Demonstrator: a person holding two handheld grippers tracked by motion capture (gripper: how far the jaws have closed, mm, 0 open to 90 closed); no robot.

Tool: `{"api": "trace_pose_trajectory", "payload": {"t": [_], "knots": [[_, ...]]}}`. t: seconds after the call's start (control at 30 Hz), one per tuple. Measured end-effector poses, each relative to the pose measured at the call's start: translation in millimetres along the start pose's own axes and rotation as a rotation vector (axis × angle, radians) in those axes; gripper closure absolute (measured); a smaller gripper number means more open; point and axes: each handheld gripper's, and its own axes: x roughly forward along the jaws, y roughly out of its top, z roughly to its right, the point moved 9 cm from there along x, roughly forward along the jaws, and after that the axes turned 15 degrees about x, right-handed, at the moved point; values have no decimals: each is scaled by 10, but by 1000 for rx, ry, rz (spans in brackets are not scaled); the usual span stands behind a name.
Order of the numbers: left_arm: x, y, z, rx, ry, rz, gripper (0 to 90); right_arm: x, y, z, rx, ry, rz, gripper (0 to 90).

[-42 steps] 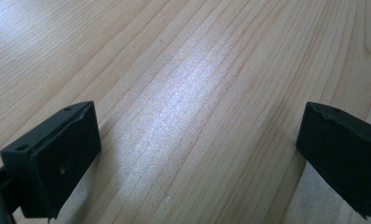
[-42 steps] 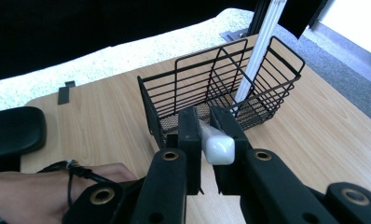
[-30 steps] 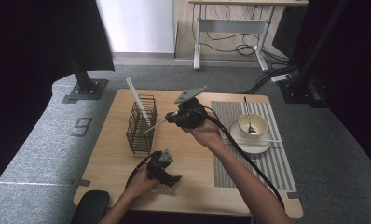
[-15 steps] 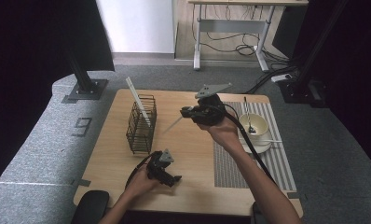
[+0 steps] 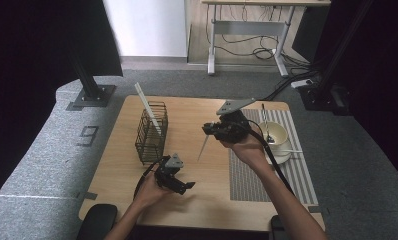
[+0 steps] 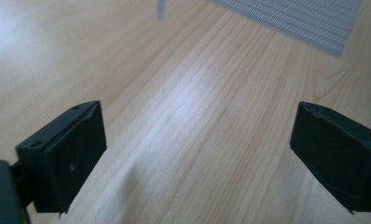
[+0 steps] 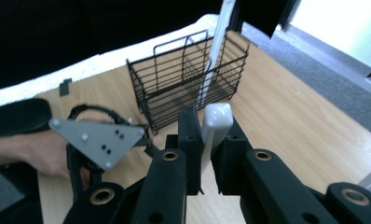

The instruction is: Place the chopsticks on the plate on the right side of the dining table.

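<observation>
Moved since the earlier frames: right gripper (image 5: 211, 131), carried from beside the wire basket (image 5: 151, 134) rightward to the table's middle, bringing a white utensil handle (image 5: 203, 147) with it; left gripper (image 5: 184, 186) lifted slightly at the near edge.

Item 1, right gripper: held above the table (image 5: 187, 112) centre, just left of the striped mat (image 5: 247, 175). Jaws clamped on the white utensil handle; in the right gripper view the rounded white end (image 7: 216, 117) stands squeezed between the two black jaws. In the high view the handle slants down and to the left below the gripper, its lower tip over bare wood.

Item 2, left gripper: near side of the table, left of centre, in the person's left hand (image 5: 149, 190). Jaws spread wide with nothing between them; in the left gripper view bare wood grain lies between them.

Item 3, wire basket: black, upright, left part of the table. One long white utensil (image 5: 148, 109) leans in it, its top tilted to the far left above the rim.

Item 4, striped mat: grey, right part of the table. On its far end, a cream bowl (image 5: 277, 135) on a plate (image 5: 282, 155), with a utensil (image 5: 265, 122) standing in the bowl.
</observation>
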Motion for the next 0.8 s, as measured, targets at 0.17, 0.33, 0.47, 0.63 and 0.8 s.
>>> {"api": "trace_pose_trajectory", "payload": {"t": [0.17,0.33,0.47,0.63,0.8], "knots": [[-77,151,-2,26,20,69,149,87,-131,-98,-16,27,-42,816],[-96,246,24,52,26,104,245,172,-226,-203,-33,48,-72,816],[-98,297,56,65,21,130,365,226,-283,-285,-40,64,-96,816],[-103,319,84,87,16,148,533,289,-351,-360,-46,81,-118,816],[-103,323,111,111,8,152,676,325,-377,-376,-42,89,-125,816]]}}
